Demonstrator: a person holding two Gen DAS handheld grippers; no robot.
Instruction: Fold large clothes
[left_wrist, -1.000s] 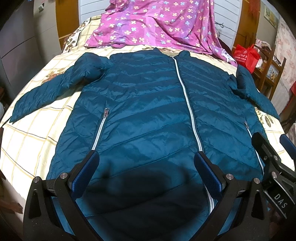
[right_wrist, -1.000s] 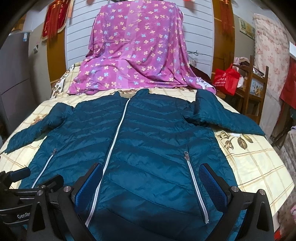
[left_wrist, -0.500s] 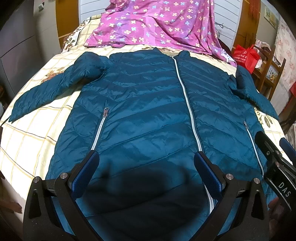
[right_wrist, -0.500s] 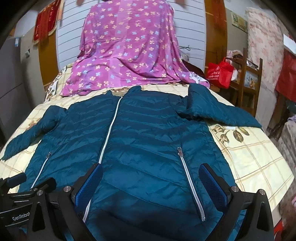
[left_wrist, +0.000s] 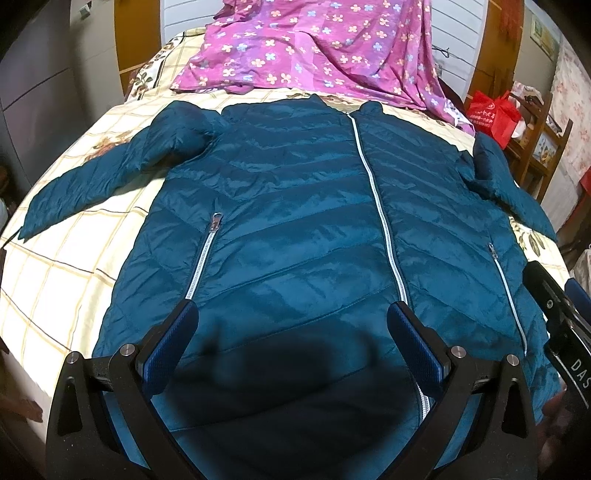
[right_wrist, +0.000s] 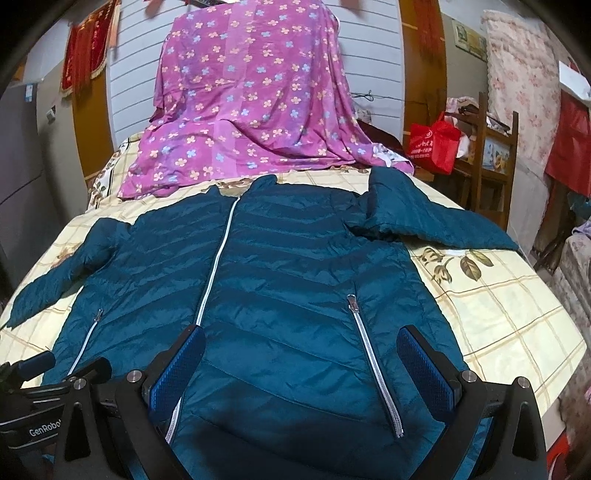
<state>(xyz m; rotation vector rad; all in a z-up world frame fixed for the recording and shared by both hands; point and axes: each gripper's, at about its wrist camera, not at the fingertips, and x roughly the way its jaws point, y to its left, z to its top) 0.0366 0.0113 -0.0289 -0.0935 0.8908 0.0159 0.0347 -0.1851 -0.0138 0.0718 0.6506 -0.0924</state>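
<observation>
A teal quilted jacket (left_wrist: 295, 229) lies flat and zipped on the bed, front up, collar at the far end, both sleeves spread sideways. It also shows in the right wrist view (right_wrist: 295, 280). My left gripper (left_wrist: 291, 332) is open and empty, hovering over the jacket's lower left part near the hem. My right gripper (right_wrist: 301, 354) is open and empty over the lower right part, with the right pocket zipper (right_wrist: 373, 365) between its fingers. Each gripper shows at the edge of the other's view.
The bed has a cream checked sheet (left_wrist: 55, 280). A purple floral cloth (right_wrist: 251, 110) drapes over the head of the bed. A red bag (right_wrist: 434, 147) sits on a wooden chair (right_wrist: 495, 158) to the right. A grey cabinet (left_wrist: 44, 81) stands at the left.
The right gripper's view has tilted and drifted slightly so the jacket sits a little lower and closer. The left gripper has barely moved. Both stay open.
</observation>
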